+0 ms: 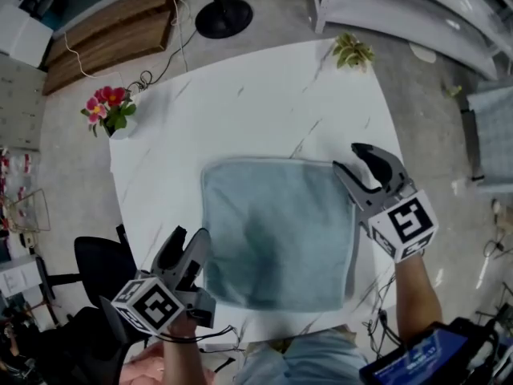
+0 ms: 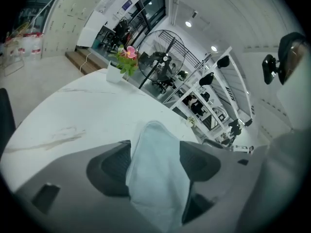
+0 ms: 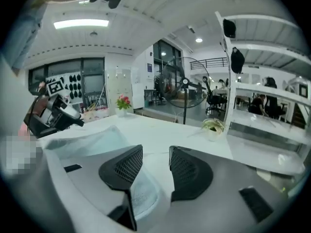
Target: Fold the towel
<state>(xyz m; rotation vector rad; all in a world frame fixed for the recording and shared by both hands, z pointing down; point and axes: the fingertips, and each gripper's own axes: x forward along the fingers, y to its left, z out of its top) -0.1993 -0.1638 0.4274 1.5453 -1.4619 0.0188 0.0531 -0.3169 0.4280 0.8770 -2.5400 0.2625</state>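
Observation:
A light blue folded towel (image 1: 276, 239) lies on the white marble table (image 1: 240, 103), near its front edge. My left gripper (image 1: 186, 251) is at the towel's left edge. In the left gripper view a fold of the towel (image 2: 155, 174) fills the gap between the jaws and reaches past the left gripper's (image 2: 154, 147) tips, so it is shut on the cloth. My right gripper (image 1: 346, 157) hovers over the towel's far right corner. In the right gripper view the right gripper (image 3: 156, 152) is open with nothing between the pads, and the towel (image 3: 92, 142) lies below and to the left.
A vase of pink flowers (image 1: 112, 111) stands at the table's left corner and a small potted plant (image 1: 353, 52) at the far right corner. A fan's round base (image 1: 224, 17) is on the floor beyond. A black chair (image 1: 100, 267) is at the left.

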